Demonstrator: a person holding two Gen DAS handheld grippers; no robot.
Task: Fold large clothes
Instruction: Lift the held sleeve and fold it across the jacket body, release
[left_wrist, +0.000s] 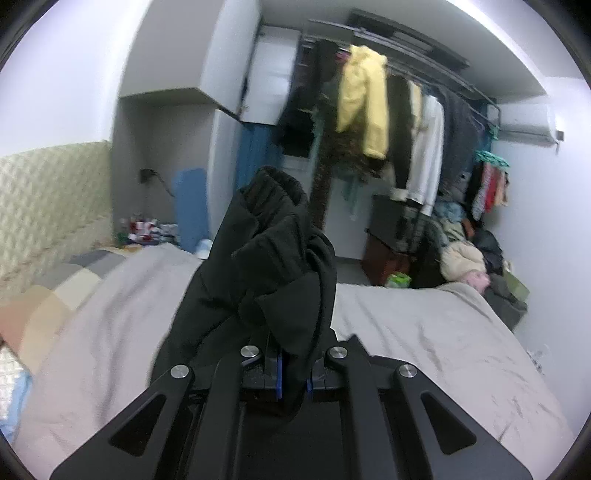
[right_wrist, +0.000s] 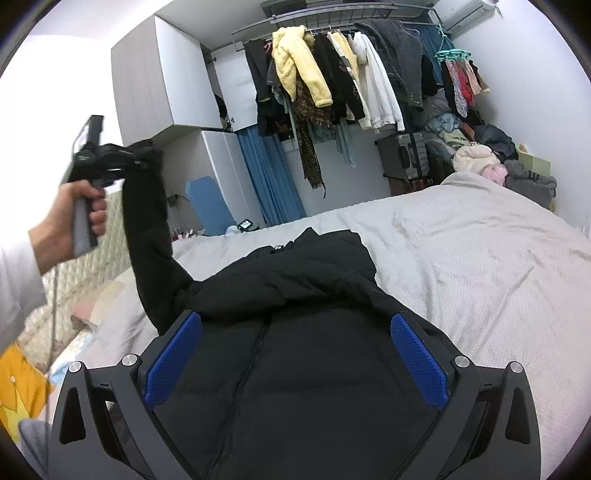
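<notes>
- The black puffer jacket (right_wrist: 295, 369) lies on the bed (right_wrist: 461, 266), front up, its zipper running along its long axis away from the right wrist camera toward the hood or collar end, which points to the wardrobe side of the room.
- Its fabric is matte black with quilted horizontal seams; the upper part is bunched into thick folds across the shoulders.
- One sleeve (right_wrist: 147, 236) rises steeply off the bed at the jacket's left, stretched almost upright to the left gripper (right_wrist: 146, 158).
- The left gripper (left_wrist: 293, 373) has its blue-padded jaws pinched tight on the sleeve cuff, and crumpled black cloth (left_wrist: 273, 266) bulges ahead of the fingers in the left wrist view.
- The person's left hand (right_wrist: 85, 210) grips that gripper's handle, held high above the bed's edge.
- The right gripper (right_wrist: 295, 354) hovers over the jacket's chest, jaws spread wide and holding nothing, its blue pads (right_wrist: 419, 362) flanking the zipper.
- The bed carries a pale grey cover.
- Beyond it hangs a rail of clothes, including a yellow fleece jacket (right_wrist: 299, 62), beside a grey wardrobe (right_wrist: 159, 77).
</notes>
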